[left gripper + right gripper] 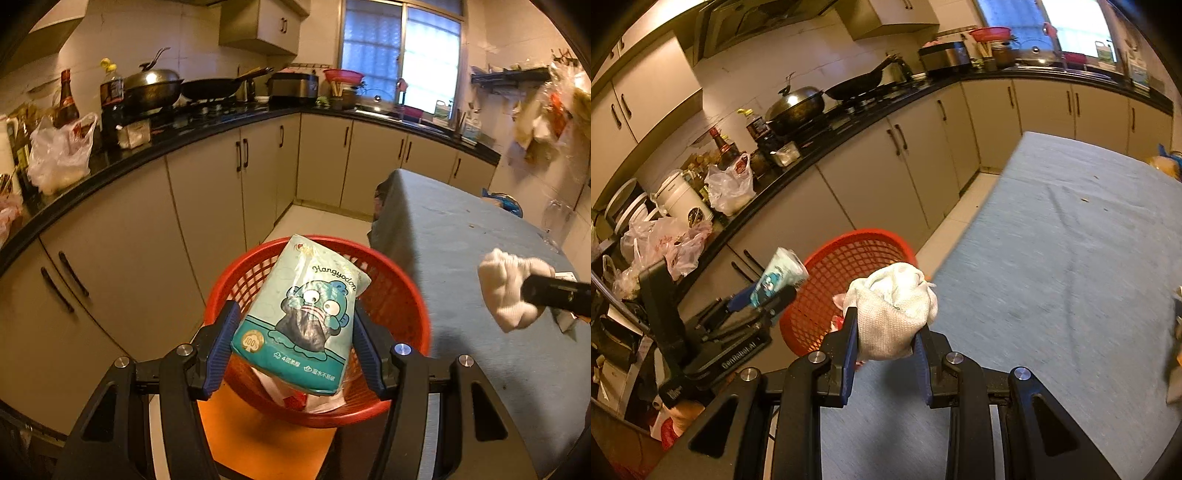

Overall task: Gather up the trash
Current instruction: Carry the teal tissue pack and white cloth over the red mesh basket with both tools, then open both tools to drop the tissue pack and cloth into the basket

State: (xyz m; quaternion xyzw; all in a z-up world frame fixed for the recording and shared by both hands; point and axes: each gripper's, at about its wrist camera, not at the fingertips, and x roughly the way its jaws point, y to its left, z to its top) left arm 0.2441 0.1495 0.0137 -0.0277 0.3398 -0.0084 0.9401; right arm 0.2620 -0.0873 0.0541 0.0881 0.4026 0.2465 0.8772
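Observation:
My left gripper point(293, 315) is shut on a teal tissue pack point(301, 317) printed with a cartoon fish, held just above a red mesh basket point(402, 295). Some paper scraps point(317, 400) lie inside the basket under the pack. My right gripper point(886, 332) is shut on a crumpled white cloth point(892, 314), over the table's near-left edge beside the same red basket point(831, 280). In the left wrist view the cloth point(508, 291) and the right gripper's dark tip show at the right, over the table. The left gripper with its tissue pack point(779, 275) shows at the left of the right wrist view.
A table under a blue-grey cloth point(1071, 258) fills the right side. The basket stands on an orange stool point(258, 439) between the table and beige cabinets point(207, 199). The black countertop point(177, 140) carries plastic bags, bottles, woks and a cooker. A small item lies at the table's right edge point(1176, 325).

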